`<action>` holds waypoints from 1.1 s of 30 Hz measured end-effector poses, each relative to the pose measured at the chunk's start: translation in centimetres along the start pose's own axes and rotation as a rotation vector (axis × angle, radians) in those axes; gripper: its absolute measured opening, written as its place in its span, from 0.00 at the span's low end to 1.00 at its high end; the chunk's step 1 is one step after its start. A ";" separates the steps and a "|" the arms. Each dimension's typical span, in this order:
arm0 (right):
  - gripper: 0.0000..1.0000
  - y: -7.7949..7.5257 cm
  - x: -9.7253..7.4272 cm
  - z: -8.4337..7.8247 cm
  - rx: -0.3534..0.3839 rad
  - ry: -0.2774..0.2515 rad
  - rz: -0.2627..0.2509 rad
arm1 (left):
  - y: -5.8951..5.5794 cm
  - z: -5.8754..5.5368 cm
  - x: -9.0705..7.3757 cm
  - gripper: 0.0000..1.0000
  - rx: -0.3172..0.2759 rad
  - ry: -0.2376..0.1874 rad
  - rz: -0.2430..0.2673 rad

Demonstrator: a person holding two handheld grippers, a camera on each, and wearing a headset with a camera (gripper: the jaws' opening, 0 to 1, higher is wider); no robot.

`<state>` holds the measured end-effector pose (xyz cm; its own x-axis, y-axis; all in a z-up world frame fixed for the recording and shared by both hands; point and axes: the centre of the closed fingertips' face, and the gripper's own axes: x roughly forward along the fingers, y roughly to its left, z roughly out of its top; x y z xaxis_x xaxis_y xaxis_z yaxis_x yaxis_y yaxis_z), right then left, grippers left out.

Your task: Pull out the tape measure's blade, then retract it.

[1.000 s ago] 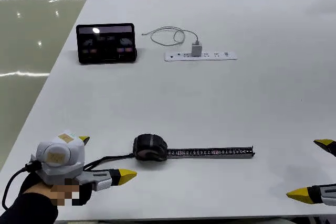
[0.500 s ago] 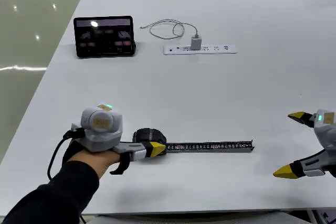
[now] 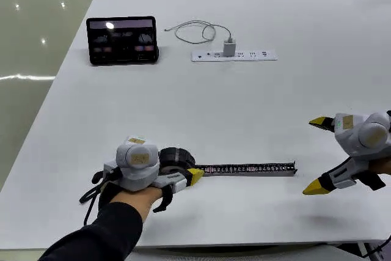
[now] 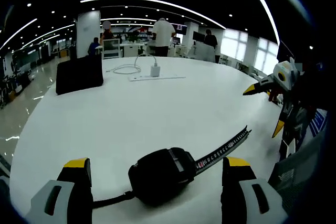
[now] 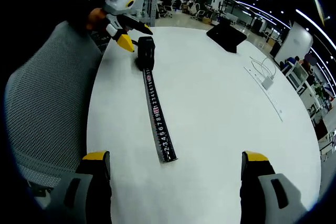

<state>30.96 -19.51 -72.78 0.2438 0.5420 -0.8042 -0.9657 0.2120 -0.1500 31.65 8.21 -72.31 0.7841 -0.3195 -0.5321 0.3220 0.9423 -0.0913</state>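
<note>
A black tape measure (image 3: 178, 156) lies on the white table (image 3: 244, 108) near its front edge. Its blade (image 3: 250, 169) is drawn out flat to the right and ends at a hook (image 3: 294, 167). My left gripper (image 3: 186, 166) is open, with the case (image 4: 163, 174) between its yellow-tipped fingers (image 4: 77, 164); neither finger presses on it. My right gripper (image 3: 316, 154) hangs open just right of the blade's end. In the right gripper view the blade's end (image 5: 168, 157) lies between that gripper's (image 5: 176, 157) spread jaws, and the case (image 5: 145, 51) and left gripper (image 5: 122, 19) are far up the blade.
A dark tablet (image 3: 122, 40) stands at the back left. A white power strip (image 3: 234, 55) with a plugged charger and looped cable (image 3: 195, 30) lies behind the middle. A grey mesh chair (image 5: 47, 103) sits by the table's near edge. People stand far off (image 4: 163, 35).
My left gripper has come forward and right until its jaws straddle the tape measure's case. My right gripper has moved left and up, closer to the blade's end. The blade's length looks unchanged.
</note>
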 end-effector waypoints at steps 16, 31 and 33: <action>0.85 0.0 3.9 -1.5 -0.062 0.108 0.126 | -2.9 -2.5 1.6 1.00 0.020 0.035 -0.062; 0.53 0.8 4.7 -2.0 -0.140 0.143 0.188 | -1.7 -2.4 2.0 1.00 -0.033 -0.008 -0.016; 0.47 1.3 4.9 -2.3 -0.158 0.159 0.207 | -1.8 -2.2 2.0 1.00 -0.027 -0.016 -0.018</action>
<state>30.64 -18.45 -78.19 0.0359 0.4240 -0.9049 -0.9983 -0.0254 -0.0515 31.44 6.08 -75.07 0.7864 -0.3380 -0.5170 0.3222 0.9386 -0.1235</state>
